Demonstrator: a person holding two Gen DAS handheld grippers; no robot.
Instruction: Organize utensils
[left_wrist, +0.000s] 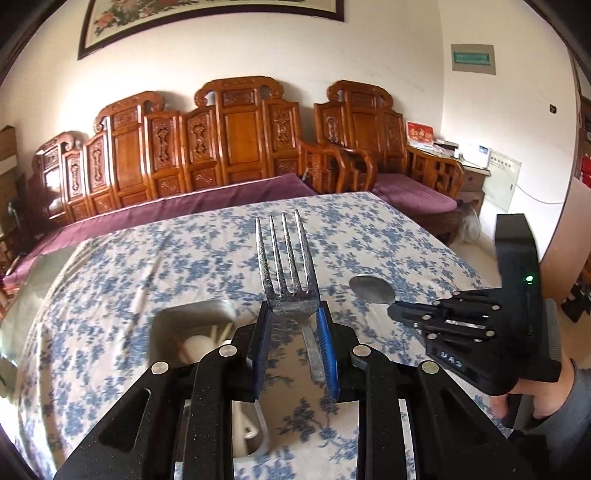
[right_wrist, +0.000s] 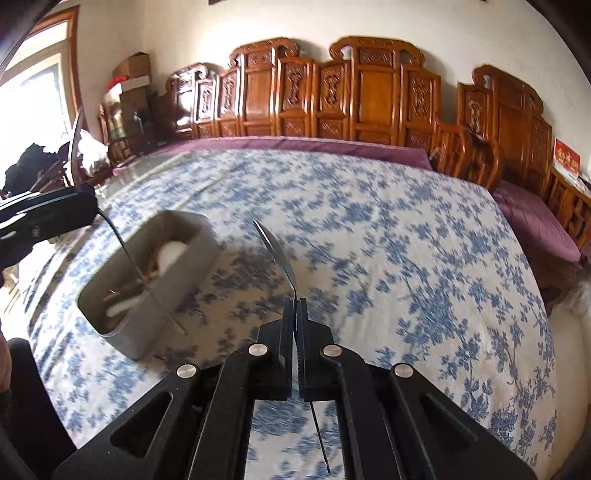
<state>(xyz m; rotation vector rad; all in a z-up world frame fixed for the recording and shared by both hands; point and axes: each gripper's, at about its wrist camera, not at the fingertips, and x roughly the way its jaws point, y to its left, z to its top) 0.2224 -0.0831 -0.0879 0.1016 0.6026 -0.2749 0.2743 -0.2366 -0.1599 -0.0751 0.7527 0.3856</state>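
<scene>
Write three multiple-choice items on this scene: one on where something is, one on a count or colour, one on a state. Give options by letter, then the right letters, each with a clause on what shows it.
1. Where does the grey bin stand?
A. on the flowered tablecloth
B. on the purple cushion
C. on the floor

2. How many tines has the fork?
A. two
B. three
C. four

3. What does the right gripper do?
A. stands open and empty
B. is shut on the spoon
C. is shut on a chopstick

Answers:
1 A, the bin sits on the blue-and-white cloth, in the right wrist view.
2 C, four tines rise from the left gripper.
3 B, the jaws meet on the spoon's thin handle, and its bowl sticks out ahead.
</scene>
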